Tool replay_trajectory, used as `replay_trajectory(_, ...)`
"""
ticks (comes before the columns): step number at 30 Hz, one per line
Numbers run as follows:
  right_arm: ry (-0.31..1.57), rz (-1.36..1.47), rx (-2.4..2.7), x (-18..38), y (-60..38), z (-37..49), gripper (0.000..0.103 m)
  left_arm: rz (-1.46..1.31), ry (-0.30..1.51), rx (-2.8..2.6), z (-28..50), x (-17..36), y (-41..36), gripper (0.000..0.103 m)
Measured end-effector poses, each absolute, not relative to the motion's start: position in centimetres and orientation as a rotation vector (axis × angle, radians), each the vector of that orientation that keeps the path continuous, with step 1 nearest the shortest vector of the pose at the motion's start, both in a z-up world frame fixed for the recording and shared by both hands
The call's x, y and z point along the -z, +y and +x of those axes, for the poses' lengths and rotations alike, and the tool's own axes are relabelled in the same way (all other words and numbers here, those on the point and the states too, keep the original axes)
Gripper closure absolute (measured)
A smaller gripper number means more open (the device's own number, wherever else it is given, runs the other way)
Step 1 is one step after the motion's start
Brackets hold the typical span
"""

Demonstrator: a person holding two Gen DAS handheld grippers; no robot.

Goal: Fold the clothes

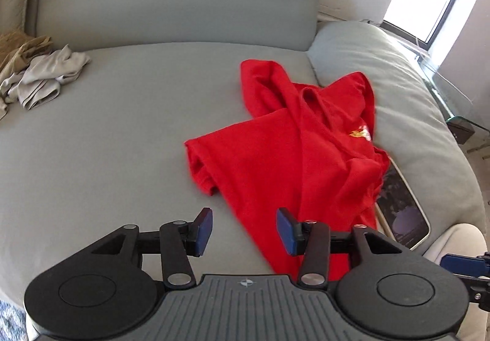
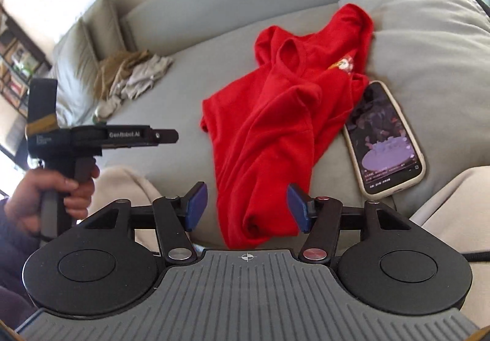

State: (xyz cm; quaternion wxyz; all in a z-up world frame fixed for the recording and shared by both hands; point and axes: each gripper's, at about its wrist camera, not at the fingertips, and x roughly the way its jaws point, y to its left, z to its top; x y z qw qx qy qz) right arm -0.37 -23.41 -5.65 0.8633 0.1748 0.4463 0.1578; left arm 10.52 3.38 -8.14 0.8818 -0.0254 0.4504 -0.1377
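A crumpled red T-shirt (image 1: pixel 284 151) (image 2: pixel 275 120) with a small printed logo lies on the grey sofa seat (image 1: pixel 107 132) (image 2: pixel 171 114), partly draped against the right cushion. My left gripper (image 1: pixel 244 232) hovers open over the shirt's near hem, nothing between its blue pads. My right gripper (image 2: pixel 246 207) is also open, its pads on either side of the shirt's bunched lower end without closing on it. In the right wrist view a hand holds the left gripper's handle (image 2: pixel 101 135) at the left.
A phone (image 1: pixel 401 209) (image 2: pixel 382 135) with a lit screen lies right beside the shirt's right edge. A pile of beige and tan clothes (image 1: pixel 36 77) (image 2: pixel 131 74) sits at the sofa's far left. The backrest (image 1: pixel 171 4), a big side cushion (image 1: pixel 398 89) and a glass table (image 1: pixel 450 96) border the seat.
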Motion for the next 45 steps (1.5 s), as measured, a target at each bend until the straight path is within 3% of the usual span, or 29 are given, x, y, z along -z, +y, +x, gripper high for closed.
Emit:
replay_trajectory(4, 0.896, 0.546, -0.290, 7.5, -25.4, 0.7, 0.045, -0.029, 0.955, 0.315, 12.2, 7.6, 0.9, 0.039)
replay_trajectory(10, 0.804, 0.494, -0.237, 9.3, -24.5, 5.9, 0.045, -0.006, 0.969, 0.250, 14.1, 7.4, 0.5, 0.034)
replay_trajectory(13, 0.786, 0.469, -0.225, 10.1, -23.7, 8.9, 0.039, -0.019, 0.976, 0.226, 14.3, 7.4, 1.3, 0.033)
replay_trajectory(16, 0.892, 0.494, -0.172, 12.1, -23.1, 13.0, 0.035, -0.042, 0.978, 0.191, 13.5, 7.5, 3.1, 0.033)
replay_trajectory(18, 0.921, 0.489, -0.157, 12.9, -22.4, 14.7, 0.046, -0.057, 0.980, 0.168, 12.9, 7.5, 4.3, 0.033)
replay_trajectory(20, 0.905, 0.343, -0.116, 12.9, -20.7, 15.6, 0.090, -0.089, 0.978, 0.144, 12.1, 7.4, 5.8, 0.033)
replay_trajectory(24, 0.732, 0.197, -0.208, 8.8, -17.2, 14.8, 0.094, -0.197, 0.946, 0.089, 9.5, 6.6, 9.7, 0.033)
replay_trajectory(28, 0.501, -0.178, -0.557, 3.0, -10.8, 7.6, 0.097, -0.285, 0.896, 0.002, 6.4, 5.5, 13.8, 0.031)
replay_trajectory(31, 0.579, -0.440, -0.768, 4.1, -7.9, 1.3, 0.097, -0.324, 0.882, -0.027, 4.4, 5.5, 15.8, 0.030)
replay_trajectory(33, 0.668, -0.543, -0.815, 6.1, -7.7, -1.4, 0.095, -0.328, 0.895, -0.010, 3.7, 6.0, 16.1, 0.030)
replay_trajectory(34, 0.702, -0.538, -0.808, 6.6, -8.2, -1.9, 0.088, -0.325, 0.905, 0.007, 3.5, 6.3, 16.0, 0.030)
replay_trajectory(36, 0.768, -0.524, -0.794, 7.5, -9.3, -3.0, 0.068, -0.291, 0.916, 0.058, 3.7, 6.9, 14.9, 0.030)
replay_trajectory(37, 0.787, -0.446, -0.772, 7.2, -10.5, -3.0, 0.049, -0.270, 0.918, 0.083, 3.9, 7.3, 14.2, 0.030)
replay_trajectory(38, 0.798, -0.356, -0.751, 6.8, -11.7, -2.9, 0.044, -0.249, 0.921, 0.110, 4.1, 7.6, 13.5, 0.030)
replay_trajectory(41, 0.825, -0.103, -0.675, 6.2, -15.3, -2.5, 0.037, -0.205, 0.935, 0.209, 5.8, 8.6, 10.7, 0.030)
replay_trajectory(45, 0.851, 0.192, -0.549, 6.9, -19.9, -1.8, 0.037, -0.154, 0.943, 0.315, 9.3, 9.5, 6.7, 0.031)
